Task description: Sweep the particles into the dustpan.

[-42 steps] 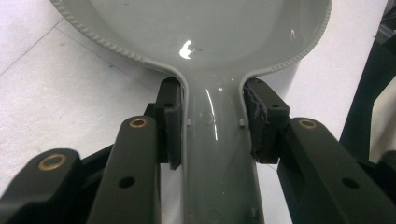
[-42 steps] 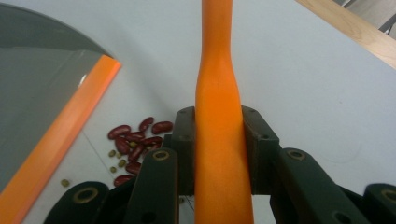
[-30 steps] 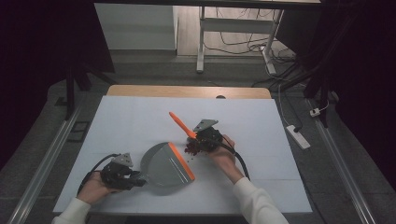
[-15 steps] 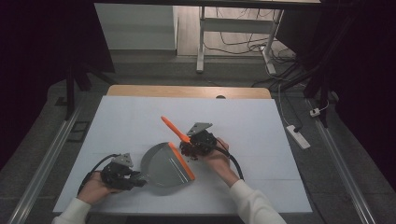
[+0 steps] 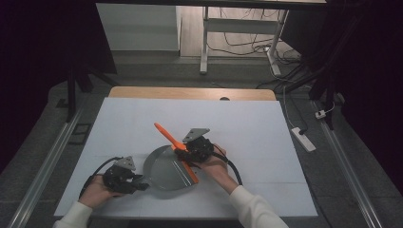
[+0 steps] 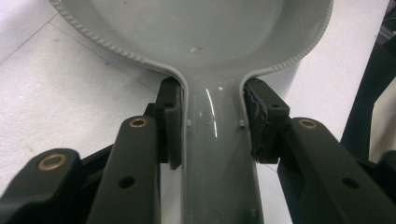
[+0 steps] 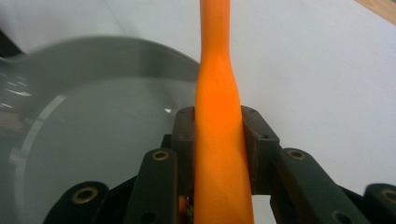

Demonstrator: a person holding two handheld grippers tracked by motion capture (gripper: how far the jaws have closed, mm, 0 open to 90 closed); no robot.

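A grey dustpan (image 5: 164, 168) lies flat on the white table near its front edge. My left gripper (image 5: 140, 185) is shut on the pan's handle from the left. In the left gripper view both pads (image 6: 170, 116) press the sides of the grey handle (image 6: 212, 154), and the pan's bowl (image 6: 210, 32) spreads beyond. My right gripper (image 5: 181, 146) is shut on an orange brush handle (image 5: 165, 133) that slants up and left over the pan's far rim. An orange strip (image 5: 190, 172) runs along the pan's right edge. In the right gripper view the orange handle (image 7: 218, 135) stands between the pads, with the pan (image 7: 93, 140) at left.
The white tabletop (image 5: 261, 133) stretches to the right and beyond the pan, with a wooden strip (image 5: 190, 92) at its far edge. On the floor to the right lies a white power strip (image 5: 302, 138). Metal rails (image 5: 43, 166) flank the table.
My right gripper has carried the orange handle leftward, from beside the pan's right edge to over its far rim. The left gripper and the pan have stayed put.
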